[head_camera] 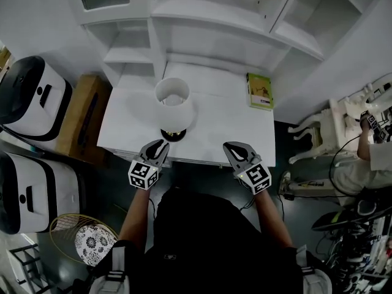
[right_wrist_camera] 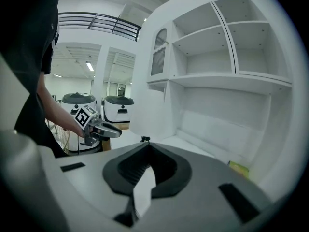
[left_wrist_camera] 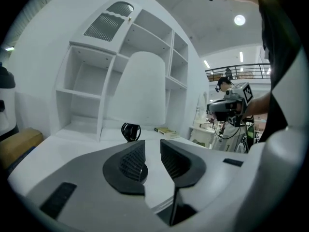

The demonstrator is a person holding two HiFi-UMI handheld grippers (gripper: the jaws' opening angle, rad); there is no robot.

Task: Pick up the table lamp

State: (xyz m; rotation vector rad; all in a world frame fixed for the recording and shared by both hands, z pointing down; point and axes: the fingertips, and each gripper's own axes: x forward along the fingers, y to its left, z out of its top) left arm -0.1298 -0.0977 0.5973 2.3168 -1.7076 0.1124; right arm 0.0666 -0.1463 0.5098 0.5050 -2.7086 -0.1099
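Note:
The table lamp stands near the front edge of the white desk. Its white shade sits over a dark round base. My left gripper hovers at the desk's front edge just short of the base, its jaws a little apart with nothing between them. In the left gripper view the shade and the dark base lie straight ahead of the left gripper. My right gripper is to the right of the lamp, clear of it. In its own view the right gripper has its tips together and holds nothing.
A green book lies at the desk's back right. White shelves rise behind the desk. A cardboard box and two white-and-black machines stand to the left. A white chair and cables are on the right.

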